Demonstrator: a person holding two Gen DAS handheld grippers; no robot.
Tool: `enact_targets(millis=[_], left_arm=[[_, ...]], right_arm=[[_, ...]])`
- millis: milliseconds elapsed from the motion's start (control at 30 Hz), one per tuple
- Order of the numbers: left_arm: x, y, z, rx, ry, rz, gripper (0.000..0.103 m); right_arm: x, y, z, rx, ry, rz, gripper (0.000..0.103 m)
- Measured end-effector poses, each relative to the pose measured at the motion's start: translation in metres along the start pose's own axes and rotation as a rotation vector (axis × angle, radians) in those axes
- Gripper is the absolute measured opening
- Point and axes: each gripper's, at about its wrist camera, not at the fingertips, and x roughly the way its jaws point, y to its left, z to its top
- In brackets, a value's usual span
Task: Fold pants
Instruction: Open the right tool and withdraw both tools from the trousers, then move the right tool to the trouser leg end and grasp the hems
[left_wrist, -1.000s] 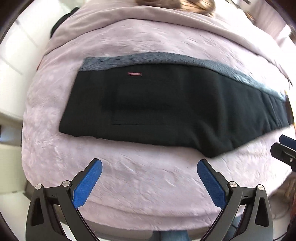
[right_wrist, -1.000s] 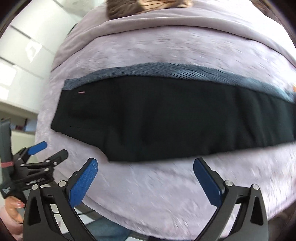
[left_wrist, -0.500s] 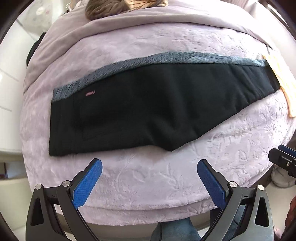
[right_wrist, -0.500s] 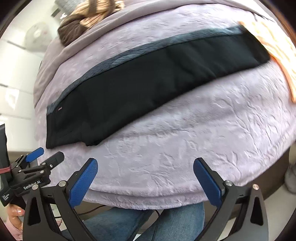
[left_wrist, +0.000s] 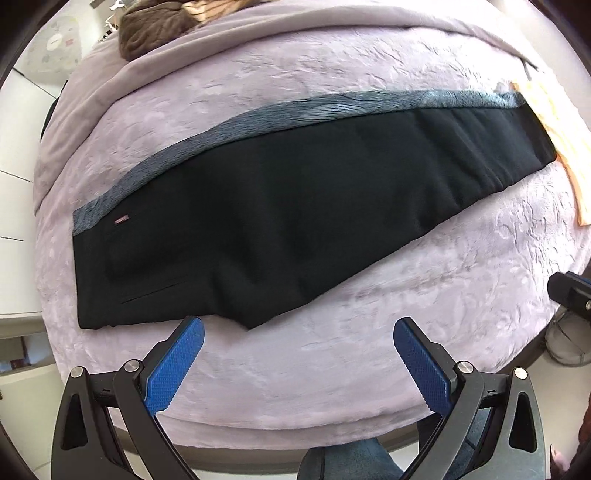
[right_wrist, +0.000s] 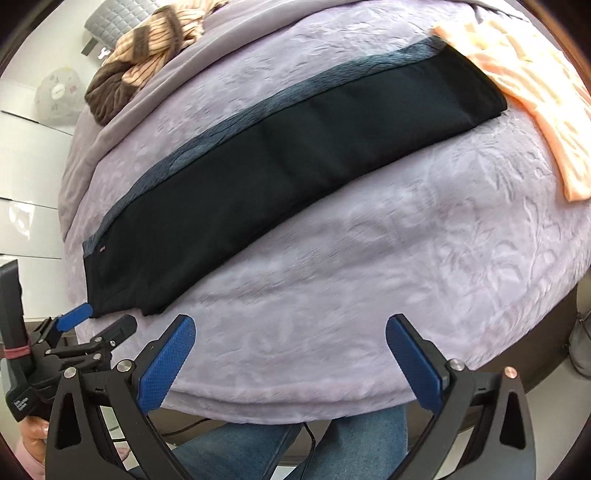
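My pants (left_wrist: 295, 214) lie flat across the bed (left_wrist: 369, 354), already folded lengthwise, waistband to my left. Both my left tongs (left_wrist: 298, 360) and right tongs (right_wrist: 290, 360) hang wide and empty at the near edge. Next, I judge, comes gripping the cuff end and carrying it toward the waistband.

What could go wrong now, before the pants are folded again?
1. The cuff end of the black pants lies against the peach cloth; a grasp there might take both.
2. The plush blanket is soft, so the open right hand-held gripper may pinch it too.
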Motion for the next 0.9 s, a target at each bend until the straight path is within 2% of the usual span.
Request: enact_targets(millis=[133,300,433,633,767,833,900], left_arm=[[-0.003,-0.044,0.021,0.006,0.025,0.04,0.103],[0.001,-0.096,0.072,-0.007,0.048,0.076,0.103],[0.009,-0.128,0.113,-0.037,0.037,0.091,0.103],[0.025,-0.155,0.17,-0.065,-0.009,0.104,0.103],[0.05,-0.167,0.211,-0.066,-0.055,0.099,0.103],[0.071,-0.17,0.229,-0.074,-0.065,0.096,0.103],[0.094,-0.169,0.248,-0.1,-0.079,0.103,0.103]], right_arm=[[0.001,-0.047,0.029,0.024,0.025,0.036,0.103],[0.0,-0.107,0.067,0.054,0.053,0.075,0.103],[-0.005,-0.16,0.097,0.112,0.021,0.179,0.103],[0.005,-0.228,0.138,0.309,-0.039,0.346,0.103],[0.009,-0.247,0.151,0.361,-0.072,0.422,0.097],[0.012,-0.248,0.156,0.357,-0.072,0.438,0.089],[0.016,-0.247,0.158,0.347,-0.068,0.458,0.088]])
